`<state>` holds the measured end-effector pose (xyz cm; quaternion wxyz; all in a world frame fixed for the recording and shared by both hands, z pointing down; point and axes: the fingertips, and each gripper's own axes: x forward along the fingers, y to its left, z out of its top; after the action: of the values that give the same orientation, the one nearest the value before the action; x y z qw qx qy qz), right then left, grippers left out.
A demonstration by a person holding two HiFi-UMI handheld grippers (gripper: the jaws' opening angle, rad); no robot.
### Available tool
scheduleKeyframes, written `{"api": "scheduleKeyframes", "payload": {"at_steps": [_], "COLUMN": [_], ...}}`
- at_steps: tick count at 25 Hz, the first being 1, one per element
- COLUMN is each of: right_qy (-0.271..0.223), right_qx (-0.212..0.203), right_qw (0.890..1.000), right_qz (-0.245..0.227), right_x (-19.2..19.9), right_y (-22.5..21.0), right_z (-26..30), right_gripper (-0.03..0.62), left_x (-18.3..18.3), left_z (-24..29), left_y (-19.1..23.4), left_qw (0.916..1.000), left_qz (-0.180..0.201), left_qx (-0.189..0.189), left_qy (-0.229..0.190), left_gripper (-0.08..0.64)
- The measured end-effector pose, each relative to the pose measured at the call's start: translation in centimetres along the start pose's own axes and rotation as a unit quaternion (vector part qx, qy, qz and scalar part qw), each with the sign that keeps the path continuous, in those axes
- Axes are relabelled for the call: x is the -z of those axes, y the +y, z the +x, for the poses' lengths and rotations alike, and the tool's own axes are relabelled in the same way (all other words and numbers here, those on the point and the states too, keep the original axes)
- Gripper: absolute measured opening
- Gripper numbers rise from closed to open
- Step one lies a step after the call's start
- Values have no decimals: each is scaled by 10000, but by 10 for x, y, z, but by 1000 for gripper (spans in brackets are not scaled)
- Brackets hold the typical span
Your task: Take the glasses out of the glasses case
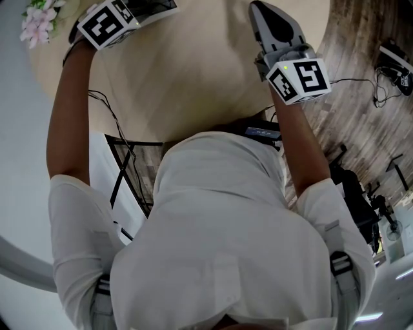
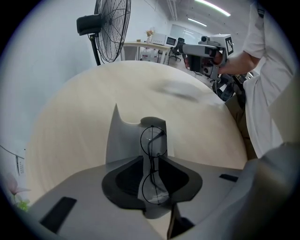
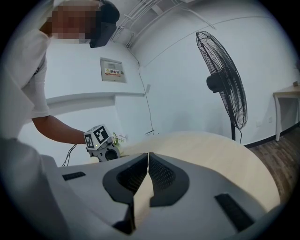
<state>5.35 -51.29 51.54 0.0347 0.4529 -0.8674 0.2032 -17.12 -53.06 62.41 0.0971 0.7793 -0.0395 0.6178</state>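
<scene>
An open grey glasses case (image 2: 123, 140) lies on the round pale wooden table (image 2: 84, 108), its lid standing up. Thin black round-rimmed glasses (image 2: 152, 139) rest in it. In the left gripper view my left gripper (image 2: 151, 157) points steeply down over the case. Its jaws stand narrowly apart on either side of the bridge, and I see no pad pressing on the wire. My right gripper (image 3: 148, 155) hovers level over the table's near side with its pads together and nothing between them. It also shows in the head view as the right gripper (image 1: 258, 8).
A black standing fan (image 2: 110, 28) is beyond the table's far edge. Pink flowers (image 1: 37, 19) sit at the table's left rim. Cables and black gear (image 1: 393, 67) lie on the wood floor to the right. A white desk (image 2: 145, 47) stands farther back.
</scene>
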Motion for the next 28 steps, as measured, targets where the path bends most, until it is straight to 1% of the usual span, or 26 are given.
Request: {"api": "scheduleKeyframes", "payload": {"at_steps": [2, 6, 10, 14, 17, 21, 25, 28], "right_qy": [11, 4, 0, -16, -37, -95, -154, -206], "right_qx": [17, 33, 16, -6, 2, 40, 124, 179], "right_qw": [10000, 10000, 9999, 9999, 9999, 9999, 9998, 9996], "right_qz": [28, 56, 99, 134, 133, 90, -12, -62], "right_x": [2, 3, 4, 6, 4, -4, -15, -24], "right_y": [-2, -3, -1, 1, 1, -1, -3, -2], "right_z": [-1, -1, -2, -2, -3, -9, -16, -24], "right_gripper": [26, 26, 26, 26, 26, 26, 26, 26], "left_x": [0, -1, -4, -4, -6, -9, -14, -23], "left_z": [2, 5, 5, 5, 3, -3, -18, -37], "left_y": [-3, -4, -8, -7, -8, -9, 3, 12], "left_qw": [9999, 9992, 9974, 9959, 9955, 9964, 9982, 9982], "left_qz": [-37, -122, -390, -574, -624, -597, -552, -580], "left_qx": [158, 346, 552, 671, 692, 586, 214, -84], "left_qy": [30, 167, 246, 206, 187, 152, 45, -157], "left_gripper": [109, 80, 69, 57, 49, 34, 32, 31]}}
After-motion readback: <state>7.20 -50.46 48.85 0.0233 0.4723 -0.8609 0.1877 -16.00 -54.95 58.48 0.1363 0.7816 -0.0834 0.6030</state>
